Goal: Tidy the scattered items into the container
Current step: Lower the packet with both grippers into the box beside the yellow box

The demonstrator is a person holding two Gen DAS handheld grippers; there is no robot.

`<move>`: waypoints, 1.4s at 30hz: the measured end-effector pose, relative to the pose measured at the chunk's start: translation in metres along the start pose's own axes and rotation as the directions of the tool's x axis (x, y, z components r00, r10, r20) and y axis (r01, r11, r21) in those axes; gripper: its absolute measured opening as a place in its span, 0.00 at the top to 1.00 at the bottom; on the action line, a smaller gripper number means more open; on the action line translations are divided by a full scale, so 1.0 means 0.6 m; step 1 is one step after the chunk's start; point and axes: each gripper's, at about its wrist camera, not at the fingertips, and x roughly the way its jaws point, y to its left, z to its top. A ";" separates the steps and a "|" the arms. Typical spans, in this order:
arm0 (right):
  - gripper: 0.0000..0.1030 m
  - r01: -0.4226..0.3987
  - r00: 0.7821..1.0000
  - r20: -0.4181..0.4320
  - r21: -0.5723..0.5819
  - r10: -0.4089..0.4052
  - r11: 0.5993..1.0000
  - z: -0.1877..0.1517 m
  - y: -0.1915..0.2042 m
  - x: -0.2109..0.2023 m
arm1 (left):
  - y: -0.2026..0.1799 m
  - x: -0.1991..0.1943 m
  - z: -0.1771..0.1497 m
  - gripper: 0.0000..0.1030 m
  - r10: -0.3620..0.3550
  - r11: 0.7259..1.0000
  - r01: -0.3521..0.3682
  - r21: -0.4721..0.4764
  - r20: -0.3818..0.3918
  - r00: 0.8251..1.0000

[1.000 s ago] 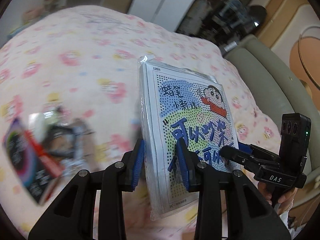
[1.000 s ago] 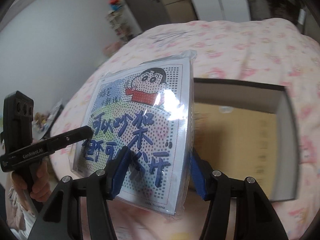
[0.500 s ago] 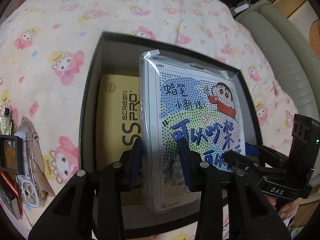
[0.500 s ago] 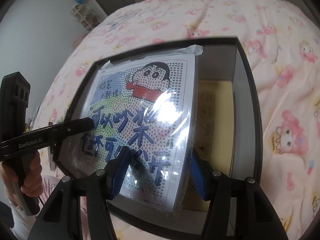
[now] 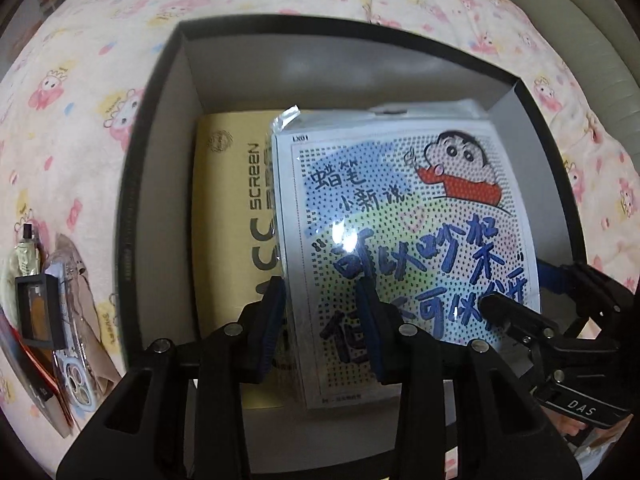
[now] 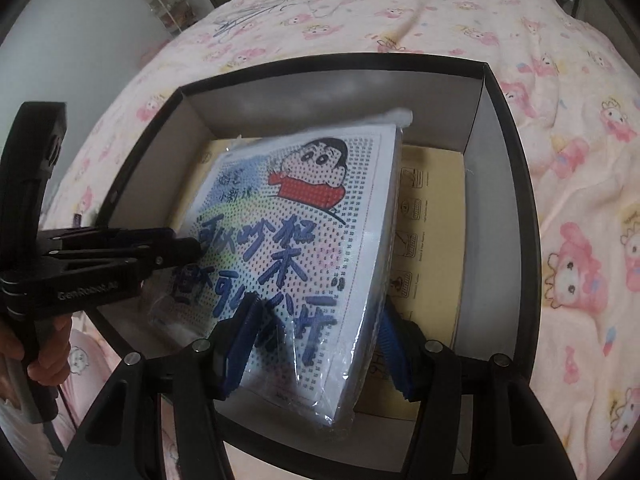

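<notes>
Both the left gripper (image 5: 322, 328) and right gripper (image 6: 316, 344) clamp the craft packet (image 5: 404, 248), tilted inside the box (image 5: 160, 128) above the yellow package (image 5: 232, 208).

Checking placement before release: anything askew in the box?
Yes. The cartoon packet sits tilted inside the black box, one side raised off the yellow package beneath. Both grippers, left and right, grip it.
</notes>
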 end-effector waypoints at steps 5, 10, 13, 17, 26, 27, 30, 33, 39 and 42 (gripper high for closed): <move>0.49 0.015 0.994 0.104 0.007 -0.015 1.000 0.021 0.003 -0.049 | 0.019 -0.005 0.008 0.65 -0.086 0.994 0.087 -0.069 0.014 0.996; 0.49 0.032 0.996 0.083 0.030 -0.034 0.999 0.073 0.011 -0.042 | 0.015 0.021 0.025 0.63 0.007 0.992 -0.010 -0.123 -0.024 1.000; 0.49 0.085 0.994 0.073 0.022 -0.087 0.996 0.079 0.018 -0.015 | 0.005 0.040 0.029 0.58 0.056 0.991 -0.062 -0.117 -0.056 0.997; 0.52 0.126 0.992 0.024 0.038 -0.127 0.991 0.050 -0.009 -0.005 | -0.013 0.055 0.024 0.46 0.007 0.994 -0.014 -0.108 -0.057 0.998; 0.53 0.033 0.999 0.029 0.050 -0.034 0.998 0.034 -0.016 -0.012 | -0.046 0.050 0.006 0.73 -0.120 0.986 0.119 -0.112 0.002 0.993; 0.53 0.019 0.999 0.027 0.052 -0.021 0.998 0.031 -0.016 -0.011 | -0.044 0.045 0.004 0.75 -0.098 0.988 0.100 -0.122 0.020 0.995; 0.54 0.034 0.999 0.007 0.037 -0.035 0.999 0.028 -0.012 0.000 | -0.035 0.044 -0.005 0.75 -0.077 0.990 0.077 -0.117 0.005 0.997; 0.54 0.059 0.998 -0.038 0.030 -0.058 0.998 0.022 -0.007 0.017 | -0.046 0.065 -0.001 0.75 -0.115 0.987 0.108 -0.121 -0.050 0.992; 0.55 -0.003 0.998 -0.065 0.131 0.011 0.991 0.005 -0.027 0.021 | -0.075 0.084 -0.001 0.76 -0.162 0.983 0.152 -0.105 -0.090 0.983; 0.55 0.008 0.998 -0.062 0.126 0.000 0.992 -0.003 -0.022 0.018 | -0.066 0.081 -0.005 0.75 -0.198 0.973 0.188 -0.132 -0.074 0.977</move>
